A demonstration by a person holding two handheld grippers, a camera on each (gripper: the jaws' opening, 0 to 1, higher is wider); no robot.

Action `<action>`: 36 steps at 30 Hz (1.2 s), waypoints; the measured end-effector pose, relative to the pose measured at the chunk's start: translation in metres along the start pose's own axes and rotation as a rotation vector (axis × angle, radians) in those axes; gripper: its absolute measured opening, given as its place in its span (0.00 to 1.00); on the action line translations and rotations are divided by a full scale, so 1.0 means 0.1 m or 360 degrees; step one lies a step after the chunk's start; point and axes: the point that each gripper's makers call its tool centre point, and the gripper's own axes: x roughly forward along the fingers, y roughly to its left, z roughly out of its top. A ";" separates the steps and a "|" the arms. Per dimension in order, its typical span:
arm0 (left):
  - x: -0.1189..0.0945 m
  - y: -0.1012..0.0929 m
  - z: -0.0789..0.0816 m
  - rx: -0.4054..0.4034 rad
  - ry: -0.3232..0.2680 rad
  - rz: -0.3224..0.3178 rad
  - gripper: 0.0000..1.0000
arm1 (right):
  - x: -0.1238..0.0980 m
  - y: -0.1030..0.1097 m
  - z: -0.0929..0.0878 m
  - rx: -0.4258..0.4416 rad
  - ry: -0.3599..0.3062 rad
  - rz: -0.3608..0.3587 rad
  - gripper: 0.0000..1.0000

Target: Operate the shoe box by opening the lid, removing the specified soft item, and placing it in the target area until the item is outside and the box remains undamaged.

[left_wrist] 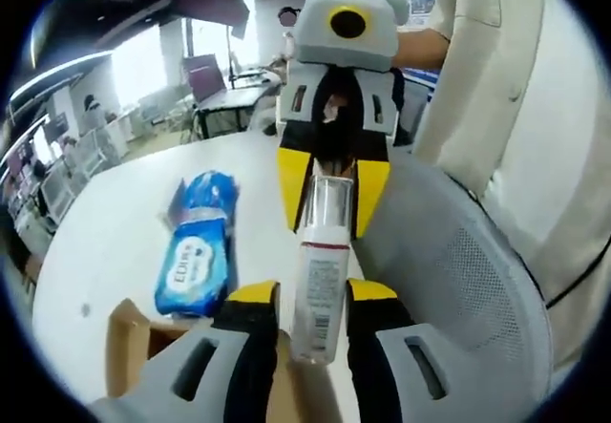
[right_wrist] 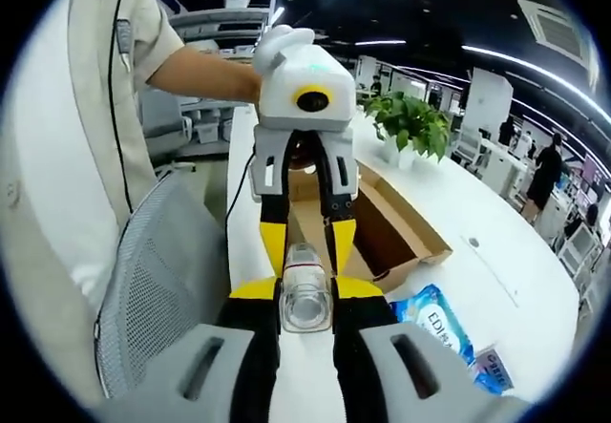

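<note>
Left gripper view: a clear plastic bottle (left_wrist: 320, 280) with a white label is seen held between the two grippers; the left gripper (left_wrist: 312, 294), rising from 6 o'clock, is closed on its lower body, and the right gripper (left_wrist: 332, 189), entering from 12 o'clock, is closed on its capped upper end. A blue tissue pack (left_wrist: 199, 251) lies on the white table (left_wrist: 105, 242) at 9 o'clock of the bottle, just beside a brown flap of the shoe box (left_wrist: 129, 342) at 7 o'clock. A grey mesh chair (left_wrist: 468, 289) is noted at 3 o'clock. Right gripper view: the bottle (right_wrist: 305, 294) is shown end-on, gripped in the right gripper (right_wrist: 305, 294), with the left gripper (right_wrist: 304, 232) clamped on its far end at 12 o'clock. The shoe box (right_wrist: 382, 222) stands open on the table (right_wrist: 496, 242) at 1 o'clock, lid off; the tissue pack (right_wrist: 434, 323) lies outside it at 4 o'clock. A potted plant (right_wrist: 410, 122) is listed at 1 o'clock. Step judged: the soft item is already out of the box; a bottle is being passed between grippers. Next move calls for one grip to be released before the bottle is carried on.
</note>
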 end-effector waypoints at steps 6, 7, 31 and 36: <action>-0.03 0.04 -0.07 -0.0034 0.0000 0.0048 0.29 | 0.01 -0.03 0.00 -0.0032 0.0033 0.0018 0.16; -0.03 0.04 -0.08 -0.0043 -0.0002 0.0059 0.30 | 0.01 -0.03 -0.01 -0.0041 0.0041 0.0021 0.16; -0.40 0.17 -0.38 -0.0494 -0.0172 0.0524 0.68 | -0.06 -0.49 -0.04 -0.0148 0.0147 0.0033 0.17; -0.51 0.13 -0.47 -0.0552 -0.0155 0.0612 0.75 | -0.09 -0.69 -0.07 -0.0213 0.0197 0.0030 0.17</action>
